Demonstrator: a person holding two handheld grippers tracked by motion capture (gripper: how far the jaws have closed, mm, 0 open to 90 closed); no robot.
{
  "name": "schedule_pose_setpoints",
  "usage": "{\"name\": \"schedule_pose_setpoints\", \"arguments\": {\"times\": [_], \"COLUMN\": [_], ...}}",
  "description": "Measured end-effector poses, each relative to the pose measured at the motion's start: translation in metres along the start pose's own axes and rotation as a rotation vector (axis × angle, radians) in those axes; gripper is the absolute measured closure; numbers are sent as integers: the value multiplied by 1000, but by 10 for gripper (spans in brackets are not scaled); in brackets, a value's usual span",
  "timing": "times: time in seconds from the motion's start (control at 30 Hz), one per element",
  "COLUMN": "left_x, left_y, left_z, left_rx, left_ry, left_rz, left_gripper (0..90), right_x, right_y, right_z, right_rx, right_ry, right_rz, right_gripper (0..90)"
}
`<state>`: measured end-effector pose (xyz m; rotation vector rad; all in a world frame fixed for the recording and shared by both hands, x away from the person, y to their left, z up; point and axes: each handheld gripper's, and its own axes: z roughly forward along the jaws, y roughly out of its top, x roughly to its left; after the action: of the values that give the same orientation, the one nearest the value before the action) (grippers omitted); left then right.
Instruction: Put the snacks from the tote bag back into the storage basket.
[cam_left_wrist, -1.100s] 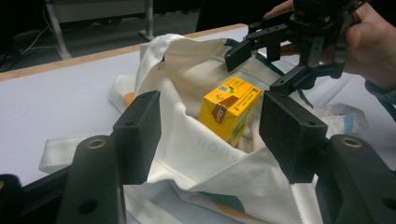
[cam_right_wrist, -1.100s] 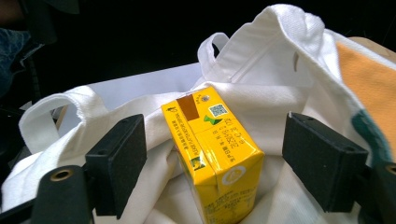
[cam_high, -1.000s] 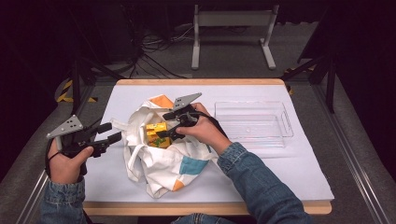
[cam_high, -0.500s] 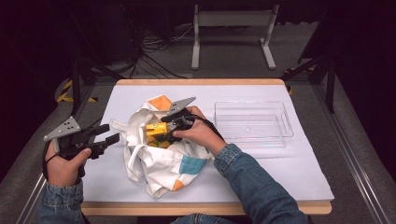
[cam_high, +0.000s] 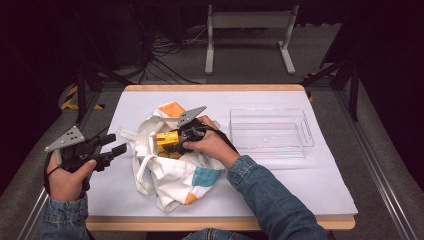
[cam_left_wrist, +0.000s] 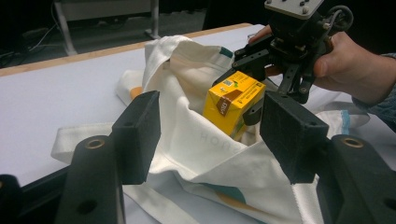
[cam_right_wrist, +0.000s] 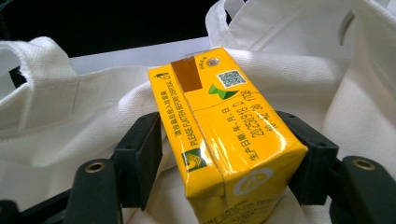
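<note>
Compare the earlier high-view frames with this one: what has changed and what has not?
The right gripper has just been closing its jaws around the yellow carton in the white tote bag; they now stand against its two sides. The hand barely shifted. The left gripper holds its place beside the bag, jaws apart and empty. The clear tray and bag lie as before.

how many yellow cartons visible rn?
1. The yellow carton sits in the mouth of the white tote bag, between the right hand-held gripper jaws. More may be hidden inside the bag.
</note>
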<state>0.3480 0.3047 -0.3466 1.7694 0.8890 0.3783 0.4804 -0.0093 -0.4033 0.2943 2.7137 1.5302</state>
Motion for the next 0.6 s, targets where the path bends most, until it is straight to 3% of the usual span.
{"name": "schedule_pose_setpoints", "arguments": {"times": [0.37,0.6], "left_x": [1,1], "left_y": [0,0], "left_z": [0,0], "left_rx": [0,1], "left_ry": [0,1], "left_rz": [-1,-1], "left_gripper": [387,385], "right_x": [2,4], "right_y": [1,2], "right_z": [-1,-3], "right_rx": [7,21], "right_ry": [-18,-4], "right_rz": [-30,-58], "right_gripper": [425,485]}}
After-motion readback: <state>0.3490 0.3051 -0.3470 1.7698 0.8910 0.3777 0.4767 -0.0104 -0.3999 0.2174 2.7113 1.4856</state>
